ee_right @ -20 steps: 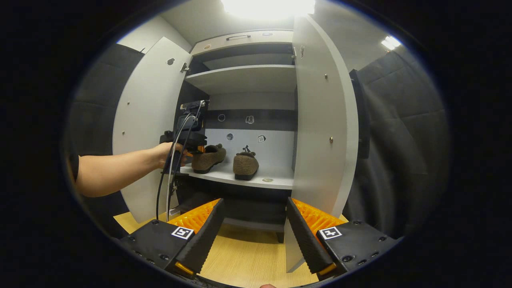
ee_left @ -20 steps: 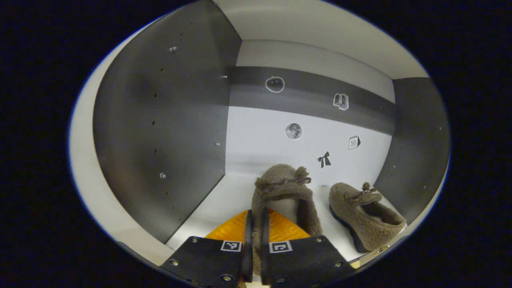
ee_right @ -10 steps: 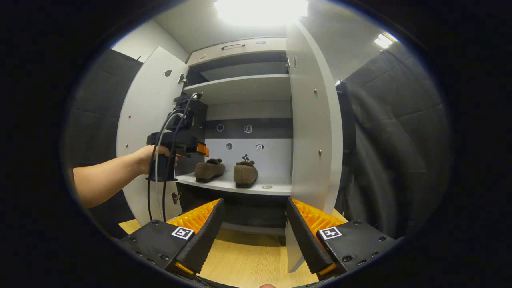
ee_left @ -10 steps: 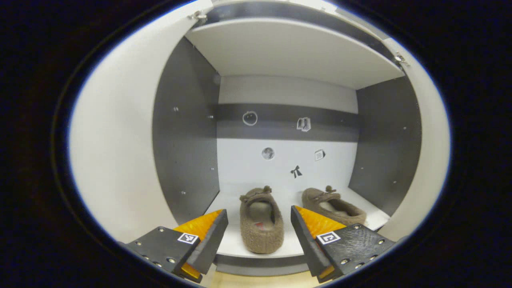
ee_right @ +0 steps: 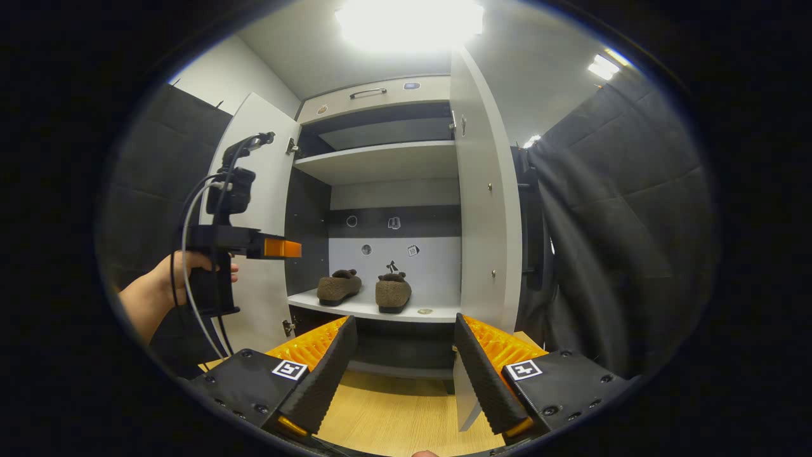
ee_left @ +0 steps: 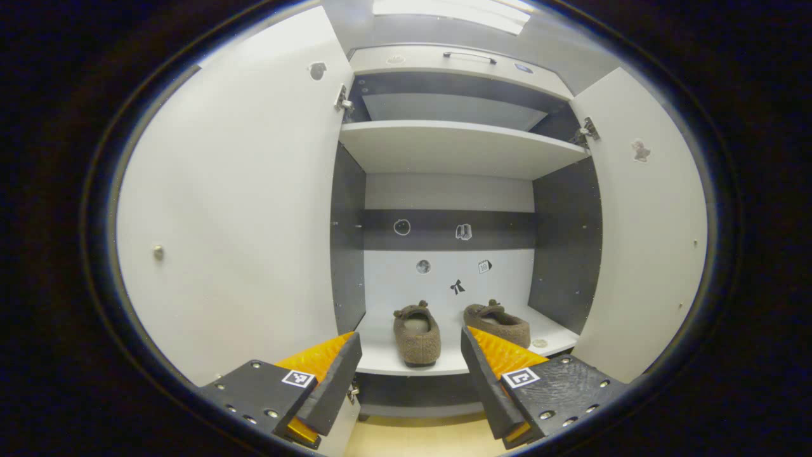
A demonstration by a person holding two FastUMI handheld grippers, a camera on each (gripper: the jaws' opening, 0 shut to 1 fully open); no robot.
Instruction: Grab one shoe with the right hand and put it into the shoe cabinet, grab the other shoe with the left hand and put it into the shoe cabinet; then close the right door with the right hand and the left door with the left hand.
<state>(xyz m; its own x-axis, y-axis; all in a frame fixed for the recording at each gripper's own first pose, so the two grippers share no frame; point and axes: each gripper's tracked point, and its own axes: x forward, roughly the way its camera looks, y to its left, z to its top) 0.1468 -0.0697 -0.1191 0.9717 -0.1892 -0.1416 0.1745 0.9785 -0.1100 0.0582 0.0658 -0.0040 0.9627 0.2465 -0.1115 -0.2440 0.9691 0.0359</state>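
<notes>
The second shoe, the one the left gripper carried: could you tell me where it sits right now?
In the left gripper view it stands on the cabinet's lower shelf, left of the other shoe and apart from it, toe to the back wall.

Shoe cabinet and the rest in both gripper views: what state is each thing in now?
White shoe cabinet: open.
Left door: swung wide open.
Right door: swung open.
Left brown fuzzy slipper: on the shelf, upright, toe inward.
Right brown fuzzy slipper: on the same shelf, apart from the first.
Left gripper: open, empty.
Right gripper: open, empty.
</notes>
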